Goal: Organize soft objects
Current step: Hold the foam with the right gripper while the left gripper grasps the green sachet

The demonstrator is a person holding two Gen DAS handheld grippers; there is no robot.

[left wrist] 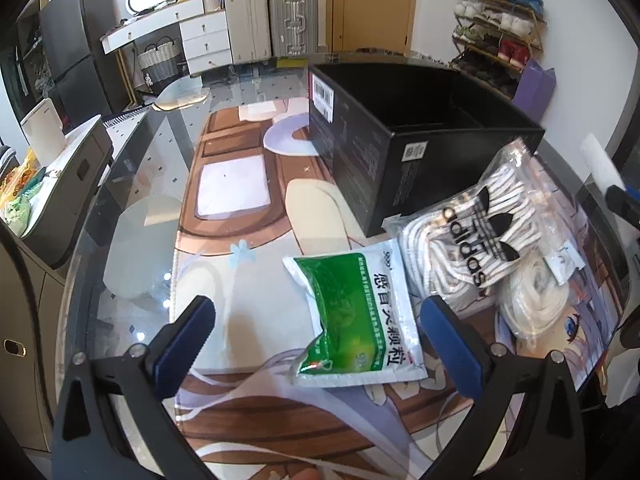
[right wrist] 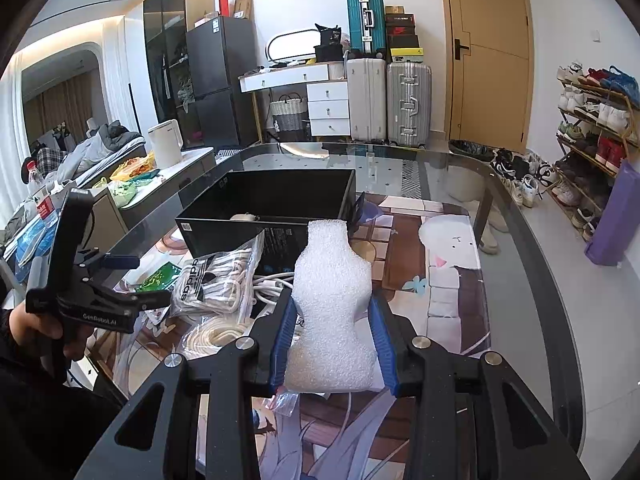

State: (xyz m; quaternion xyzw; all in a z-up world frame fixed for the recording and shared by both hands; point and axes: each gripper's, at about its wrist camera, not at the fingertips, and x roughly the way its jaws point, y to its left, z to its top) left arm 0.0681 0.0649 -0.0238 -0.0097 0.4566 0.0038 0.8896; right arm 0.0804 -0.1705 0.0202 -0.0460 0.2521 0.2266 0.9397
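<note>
White foam piece (right wrist: pixel 332 312): pinched in right tool (right wrist: pixel 334 328), in front of black box (right wrist: pixel 280 204).
Left tool (left wrist: pixel 316 328): spread, over green sachet (left wrist: pixel 354 316) near black box.
Laces bag (left wrist: pixel 476 236): against black box.
</note>
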